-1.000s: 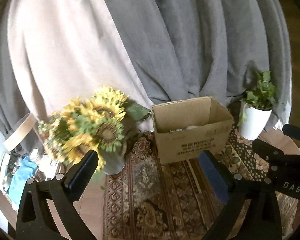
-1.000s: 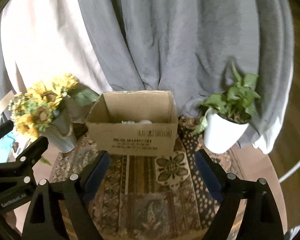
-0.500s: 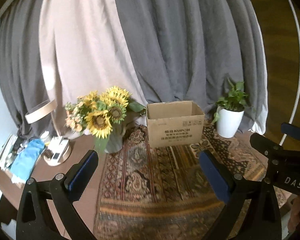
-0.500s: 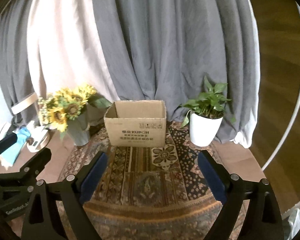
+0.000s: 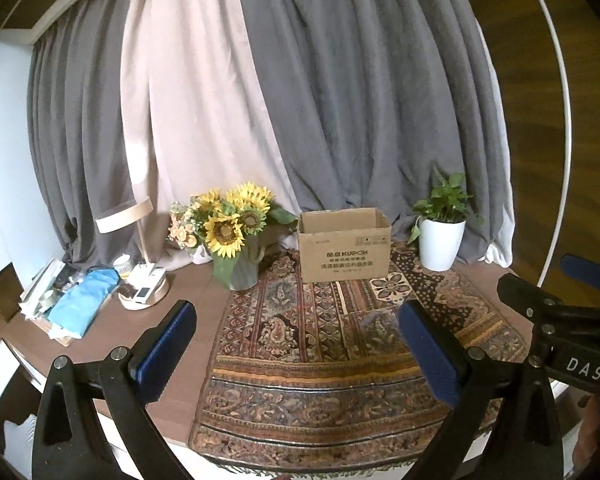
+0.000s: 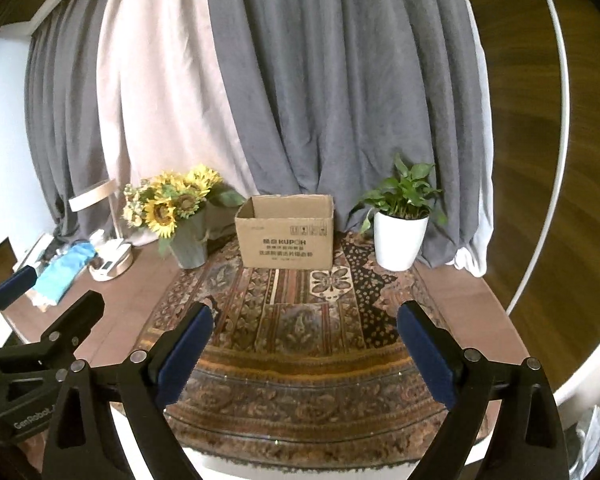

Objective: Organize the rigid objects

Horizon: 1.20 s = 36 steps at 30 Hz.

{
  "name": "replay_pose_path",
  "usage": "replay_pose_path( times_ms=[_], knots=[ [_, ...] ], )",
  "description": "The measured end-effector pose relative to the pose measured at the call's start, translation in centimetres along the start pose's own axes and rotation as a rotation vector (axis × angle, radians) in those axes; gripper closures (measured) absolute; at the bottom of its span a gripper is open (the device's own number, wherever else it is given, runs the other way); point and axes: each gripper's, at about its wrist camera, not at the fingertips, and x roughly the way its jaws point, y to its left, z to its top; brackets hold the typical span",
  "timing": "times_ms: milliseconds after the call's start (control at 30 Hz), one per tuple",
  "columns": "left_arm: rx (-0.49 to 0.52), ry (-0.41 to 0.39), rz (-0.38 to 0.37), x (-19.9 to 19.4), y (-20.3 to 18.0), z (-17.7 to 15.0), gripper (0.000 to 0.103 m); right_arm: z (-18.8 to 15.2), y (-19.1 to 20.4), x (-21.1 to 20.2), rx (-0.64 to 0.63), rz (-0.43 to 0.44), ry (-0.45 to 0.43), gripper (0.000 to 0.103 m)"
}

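the right gripper [image 6: 302, 336] hangs with jaws wide and nothing between them, over a patterned rug [image 6: 300, 320] on the brown worktop [image 6: 472, 304]. at the rug's far end stands an open cardboard box [image 6: 286, 234], between a sunflower vase [image 6: 188, 242] and a white potted plant [image 6: 400, 240]. the left gripper [image 6: 32, 320] shows at lower left.

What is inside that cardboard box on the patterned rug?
Only the bare inner walls near the open top of the cardboard box show. From this low angle its front wall hides the floor of the box and anything lying in it, so the contents cannot be told.
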Motion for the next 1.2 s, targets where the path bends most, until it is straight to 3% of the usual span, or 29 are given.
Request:
replay_pose_path(
  times_ms=[400, 1200],
  knots=[
    [-0.021, -0.038, -0.021, -4.1, 0.3, -0.7, 0.000, -1.3, 0.3, -5.5, -0.010, -0.004, -0.062, 0.006],
    [-0.009, -0.079, -0.026, -6.5, -0.1, -0.5, 0.000, -1.8, 0.3, -7.9, -0.008, -0.028, -0.093, 0.005]
  ],
)
